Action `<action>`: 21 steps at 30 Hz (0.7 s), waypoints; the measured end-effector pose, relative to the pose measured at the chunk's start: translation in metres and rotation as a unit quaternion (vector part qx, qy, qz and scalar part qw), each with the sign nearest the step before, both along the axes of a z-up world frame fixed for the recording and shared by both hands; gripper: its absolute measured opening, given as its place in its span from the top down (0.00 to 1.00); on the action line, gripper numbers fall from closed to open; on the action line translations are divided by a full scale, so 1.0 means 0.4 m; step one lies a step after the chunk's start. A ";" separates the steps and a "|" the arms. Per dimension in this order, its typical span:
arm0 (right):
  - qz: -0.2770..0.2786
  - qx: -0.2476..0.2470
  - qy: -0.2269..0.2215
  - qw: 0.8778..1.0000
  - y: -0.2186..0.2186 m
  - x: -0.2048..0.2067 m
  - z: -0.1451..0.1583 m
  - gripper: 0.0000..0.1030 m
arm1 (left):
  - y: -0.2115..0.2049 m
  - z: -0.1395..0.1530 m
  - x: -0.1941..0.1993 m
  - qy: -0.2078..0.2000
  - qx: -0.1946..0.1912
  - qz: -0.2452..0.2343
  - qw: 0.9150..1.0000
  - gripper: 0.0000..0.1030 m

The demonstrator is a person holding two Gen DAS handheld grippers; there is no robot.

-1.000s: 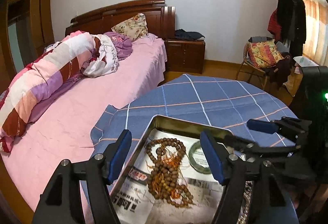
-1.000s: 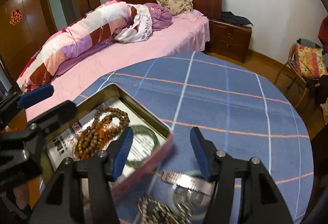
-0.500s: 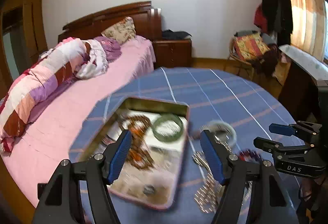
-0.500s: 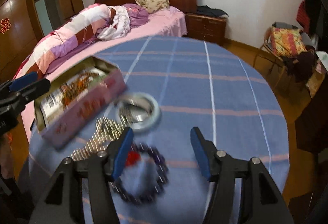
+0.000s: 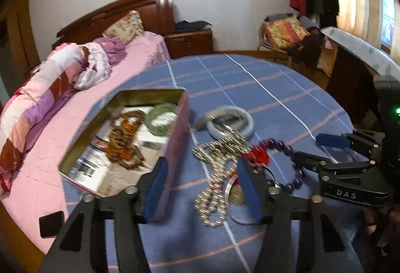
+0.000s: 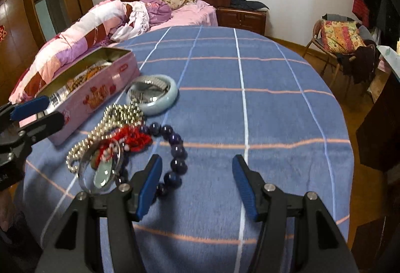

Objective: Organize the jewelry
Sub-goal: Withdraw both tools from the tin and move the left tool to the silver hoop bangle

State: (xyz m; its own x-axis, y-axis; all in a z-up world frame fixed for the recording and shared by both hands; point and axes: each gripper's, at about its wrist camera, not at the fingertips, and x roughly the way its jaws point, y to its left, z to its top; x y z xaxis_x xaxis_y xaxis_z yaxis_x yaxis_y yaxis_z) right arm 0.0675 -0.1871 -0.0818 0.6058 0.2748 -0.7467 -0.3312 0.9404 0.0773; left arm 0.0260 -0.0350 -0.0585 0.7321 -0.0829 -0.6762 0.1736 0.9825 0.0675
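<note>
You work at a round table (image 6: 250, 110) under a blue checked cloth, and everything below is placed from the pink tin (image 6: 92, 88) that stands open at the table's bed-side edge. Inside the tin lie a string of brown wooden beads (image 5: 125, 135) and a green bangle (image 5: 162, 118), which suggests it is the collecting box, open so pieces can drop straight in. Just beside the tin's long wall rests a pale bangle (image 6: 152, 95) with a metal watch band inside its ring; nearer you from there, a silver bead chain (image 6: 110, 123), a red knotted cord (image 6: 132, 138), a thin silver bangle (image 6: 100, 168) and a bracelet of dark purple beads (image 6: 175, 153) lie tangled in one heap, so they probably need lifting one at a time. Your left gripper (image 5: 200, 185) hangs wide open above the chain, by the tin's near corner, holding nothing. Your right gripper (image 6: 195, 183) is equally wide open and empty, its left finger over the purple beads.
</note>
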 end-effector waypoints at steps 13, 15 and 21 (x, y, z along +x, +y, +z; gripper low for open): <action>-0.010 -0.005 -0.016 1.000 -0.002 -0.020 -0.010 0.33 | -0.034 -0.065 0.009 0.062 -0.017 -0.040 0.997 0.79; -0.010 -0.006 -0.019 1.000 0.000 -0.023 -0.011 0.33 | -0.034 -0.072 0.010 0.070 -0.022 -0.043 0.996 0.81; -0.009 -0.010 -0.019 1.000 0.008 -0.026 -0.015 0.32 | -0.030 -0.088 0.015 0.085 -0.031 -0.046 0.995 0.87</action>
